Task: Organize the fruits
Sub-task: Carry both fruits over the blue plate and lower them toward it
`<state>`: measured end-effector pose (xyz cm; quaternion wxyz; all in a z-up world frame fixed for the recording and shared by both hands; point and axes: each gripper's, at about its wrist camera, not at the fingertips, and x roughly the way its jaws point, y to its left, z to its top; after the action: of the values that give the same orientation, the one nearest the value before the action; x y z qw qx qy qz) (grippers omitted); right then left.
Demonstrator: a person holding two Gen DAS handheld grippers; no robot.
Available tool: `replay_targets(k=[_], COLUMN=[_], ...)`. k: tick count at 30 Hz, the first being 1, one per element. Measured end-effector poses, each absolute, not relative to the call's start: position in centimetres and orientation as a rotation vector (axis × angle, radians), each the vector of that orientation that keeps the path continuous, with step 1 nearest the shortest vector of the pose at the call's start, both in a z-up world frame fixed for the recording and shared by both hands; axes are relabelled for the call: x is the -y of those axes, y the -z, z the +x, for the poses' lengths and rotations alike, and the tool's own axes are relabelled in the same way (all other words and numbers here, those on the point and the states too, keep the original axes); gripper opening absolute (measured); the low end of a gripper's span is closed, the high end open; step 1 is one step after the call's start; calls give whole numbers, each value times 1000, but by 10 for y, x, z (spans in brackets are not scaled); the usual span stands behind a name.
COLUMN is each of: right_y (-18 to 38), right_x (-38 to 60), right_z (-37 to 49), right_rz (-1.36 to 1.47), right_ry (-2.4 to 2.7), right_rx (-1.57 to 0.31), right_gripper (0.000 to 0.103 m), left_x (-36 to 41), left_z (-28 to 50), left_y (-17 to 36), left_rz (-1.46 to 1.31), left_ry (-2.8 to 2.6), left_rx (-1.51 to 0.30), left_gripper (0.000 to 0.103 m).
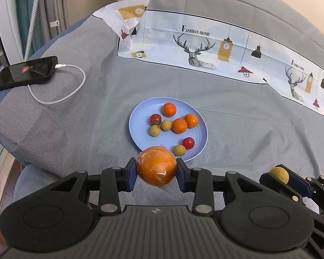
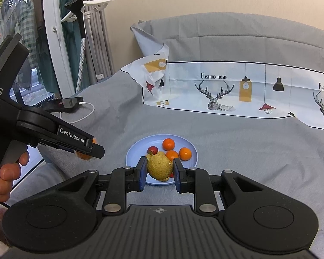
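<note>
A light blue plate (image 1: 138, 127) lies on the grey cloth and holds several small oranges (image 1: 179, 125), red fruits (image 1: 188, 143) and yellow-green fruits (image 1: 154, 130). My left gripper (image 1: 156, 171) is shut on a plastic-wrapped orange (image 1: 156, 166), held above the plate's near rim. My right gripper (image 2: 159, 169) is shut on a yellow-green lemon (image 2: 159, 167), held above the near part of the plate (image 2: 193, 157). The right gripper with the lemon (image 1: 279, 174) also shows at the lower right of the left wrist view. The left gripper (image 2: 90, 149) shows at the left of the right wrist view.
A black phone (image 1: 26, 72) with a white charging cable (image 1: 75, 86) lies at the far left on the cloth. A printed white sheet with deer and lamps (image 1: 205, 49) runs along the back. A garment steamer (image 2: 80, 21) stands by the curtains.
</note>
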<state>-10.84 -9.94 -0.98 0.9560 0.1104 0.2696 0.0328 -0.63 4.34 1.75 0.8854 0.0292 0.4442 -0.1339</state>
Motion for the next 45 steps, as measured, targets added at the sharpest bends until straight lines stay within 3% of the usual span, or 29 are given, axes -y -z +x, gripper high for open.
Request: replay_targets(k=[25,45], right_y=[38,84], right_x=[93,91], right_z=[-28,70], right_rz=[212,178], right_ry=[-73,-89], right_rx=[-628,-717], right_gripper=[26,26], left_x=[-53,-26], left_z=[76,153], left_y=[5,63], left_rz=[100,197], left_ry=[234,253], left_rx=[-948,-1016], left_gripper=[41,41])
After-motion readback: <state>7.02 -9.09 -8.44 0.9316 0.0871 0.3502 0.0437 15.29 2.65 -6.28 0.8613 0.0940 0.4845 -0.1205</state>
